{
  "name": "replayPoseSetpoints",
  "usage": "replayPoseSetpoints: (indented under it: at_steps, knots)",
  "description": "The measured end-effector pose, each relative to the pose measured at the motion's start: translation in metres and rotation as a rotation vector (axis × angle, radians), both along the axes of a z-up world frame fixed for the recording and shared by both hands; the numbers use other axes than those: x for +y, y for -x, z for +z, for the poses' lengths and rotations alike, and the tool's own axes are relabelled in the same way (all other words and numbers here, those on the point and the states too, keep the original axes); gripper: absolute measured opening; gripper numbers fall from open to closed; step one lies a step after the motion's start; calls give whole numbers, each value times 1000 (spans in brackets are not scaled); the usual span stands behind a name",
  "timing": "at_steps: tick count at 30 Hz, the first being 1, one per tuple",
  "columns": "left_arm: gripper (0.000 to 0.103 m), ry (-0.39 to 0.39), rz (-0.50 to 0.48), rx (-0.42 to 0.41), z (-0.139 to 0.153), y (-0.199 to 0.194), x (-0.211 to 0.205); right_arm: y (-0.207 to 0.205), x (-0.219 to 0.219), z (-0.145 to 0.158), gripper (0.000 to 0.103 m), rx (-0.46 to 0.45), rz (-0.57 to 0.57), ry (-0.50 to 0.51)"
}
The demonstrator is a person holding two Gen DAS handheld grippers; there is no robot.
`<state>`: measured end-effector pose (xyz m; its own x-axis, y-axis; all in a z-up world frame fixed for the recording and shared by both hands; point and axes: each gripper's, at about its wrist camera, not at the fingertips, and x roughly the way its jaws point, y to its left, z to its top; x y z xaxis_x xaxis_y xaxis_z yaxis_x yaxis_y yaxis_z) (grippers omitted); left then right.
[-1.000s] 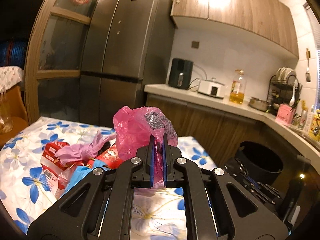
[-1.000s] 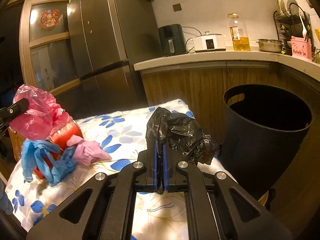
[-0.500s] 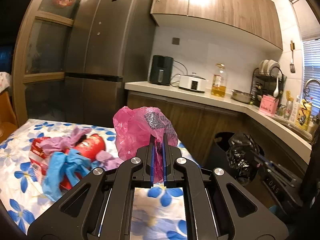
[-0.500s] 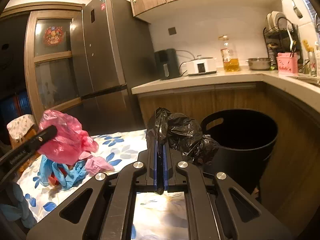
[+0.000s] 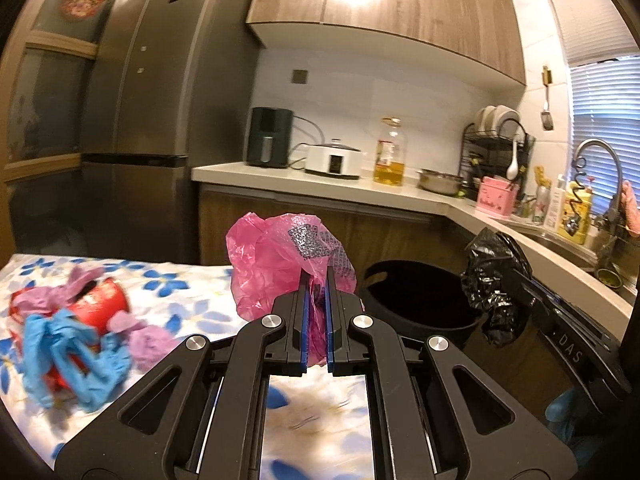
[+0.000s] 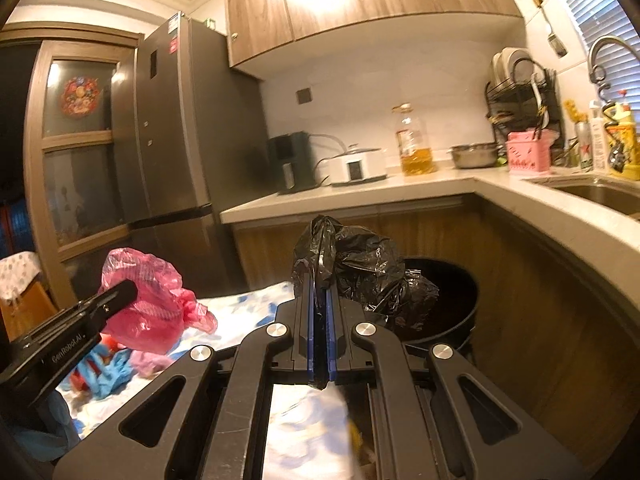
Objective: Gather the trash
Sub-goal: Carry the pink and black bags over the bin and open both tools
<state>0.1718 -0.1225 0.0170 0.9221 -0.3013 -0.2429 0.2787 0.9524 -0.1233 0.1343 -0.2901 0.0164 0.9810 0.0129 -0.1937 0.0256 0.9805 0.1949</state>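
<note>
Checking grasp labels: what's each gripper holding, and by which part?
Left gripper: pink plastic bag, jaws pinching a lower fold. Right gripper: black plastic bag, jaws shut on a gathered fold at its left edge.

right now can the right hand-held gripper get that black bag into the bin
Probably yes. The right hand-held gripper is shut on the black bag, the black bin just beyond stands open, and nothing shows between them.

A warm-lit kitchen: tall steel fridge [image 5: 160,80], wooden wall cabinets [image 5: 400,12], pale countertop [image 5: 320,184], blinds [image 5: 604,92] over the sink.
</note>
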Motion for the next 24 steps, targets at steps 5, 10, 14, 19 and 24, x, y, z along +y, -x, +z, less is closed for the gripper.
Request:
replayPoseSetpoints:
  at_steps: [5,10,14,19,24]
  knots:
    - [5,5,-75,-20,7,-19,-34,-7,-25,5,6,-23,-62,12]
    - [5,5,-125,-35,12,-40,-67,-18,-47,8,6,-33,-110,10]
    - [5,5,-145,-33,10,-60,-86,-31,-60,9,6,-45,-131,11]
    - [5,3,-171,-33,5,-79,-106,-42,-69,8,6,-57,-126,8]
    - [5,-1,-183,-24,-3,-94,-119,-53,-72,6,6,-64,-112,16]
